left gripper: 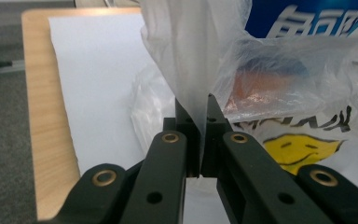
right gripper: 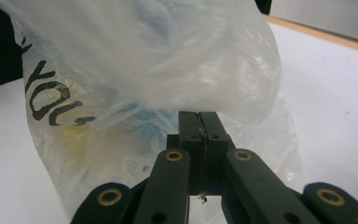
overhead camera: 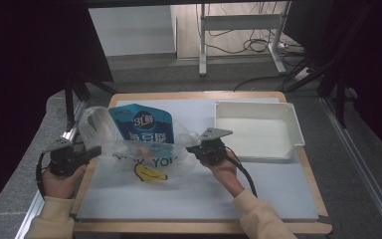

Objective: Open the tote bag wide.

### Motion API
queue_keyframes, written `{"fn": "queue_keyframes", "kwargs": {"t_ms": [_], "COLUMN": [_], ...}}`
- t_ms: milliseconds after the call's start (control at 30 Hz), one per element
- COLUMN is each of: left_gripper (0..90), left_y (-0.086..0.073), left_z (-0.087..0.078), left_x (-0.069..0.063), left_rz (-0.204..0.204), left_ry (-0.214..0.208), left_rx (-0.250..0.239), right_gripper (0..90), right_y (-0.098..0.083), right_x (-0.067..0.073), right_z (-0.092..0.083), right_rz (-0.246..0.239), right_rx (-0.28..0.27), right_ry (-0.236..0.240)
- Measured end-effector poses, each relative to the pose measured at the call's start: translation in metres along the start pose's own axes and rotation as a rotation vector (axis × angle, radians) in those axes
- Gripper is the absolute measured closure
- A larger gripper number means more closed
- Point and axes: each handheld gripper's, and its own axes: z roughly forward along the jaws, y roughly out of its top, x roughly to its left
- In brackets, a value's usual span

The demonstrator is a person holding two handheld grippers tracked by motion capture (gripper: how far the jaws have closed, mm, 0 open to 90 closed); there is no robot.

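Observation:
A clear plastic bag (overhead camera: pixel 151 159) with black lettering and a yellow smiley face lies on the white mat (overhead camera: pixel 199 194). A blue snack pouch (overhead camera: pixel 143 124) stands partly inside it, its top sticking out. My left gripper (overhead camera: pixel 93 151) is shut on the bag's left edge; in the left gripper view the bag (left gripper: pixel 191 70) film runs between the jaws of the left gripper (left gripper: pixel 199 105). My right gripper (overhead camera: pixel 193 148) is shut on the bag's right edge, and in the right gripper view the bag (right gripper: pixel 144 60) bulges above the right gripper (right gripper: pixel 200 116).
A white rectangular tray (overhead camera: pixel 294 130) sits at the right on the mat, close to my right gripper. The wooden table edge (overhead camera: pixel 99 109) frames the mat. Dark stands (overhead camera: pixel 72 94) rise at the far left and a metal rail (overhead camera: pixel 40 209) runs along the left side.

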Motion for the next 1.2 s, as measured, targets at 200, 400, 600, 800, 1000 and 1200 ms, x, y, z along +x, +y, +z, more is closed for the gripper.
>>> {"fn": "queue_keyframes", "kwargs": {"t_ms": [200,400,600,800,1000,1200], "left_gripper": [89.8,89.9,89.8,89.8,89.8,89.8], "left_y": [-0.011,-0.017,-0.021,-0.025,-0.031,-0.036], "left_z": [0.008,0.011,0.015,0.021,0.031,0.037], "left_x": [0.001,0.002,0.002,0.002,0.003,0.003], "left_rz": [-0.017,-0.028,-0.025,-0.026,-0.031,-0.018], "left_ry": [0.001,0.003,0.002,-0.001,0.000,0.013], "left_rx": [0.036,0.049,0.070,0.087,0.119,0.145], "right_gripper": [89.2,89.2,89.1,89.2,89.2,89.2], "right_y": [-0.005,-0.011,-0.021,-0.026,-0.031,-0.036], "right_x": [0.000,0.000,0.000,-0.002,-0.002,-0.002], "right_z": [0.006,0.009,0.015,0.019,0.026,0.030], "right_rz": [0.006,0.008,0.002,0.012,0.011,0.011], "right_rx": [0.048,0.070,0.113,0.135,0.182,0.221], "right_ry": [-0.004,-0.004,-0.013,-0.022,-0.026,-0.023]}}
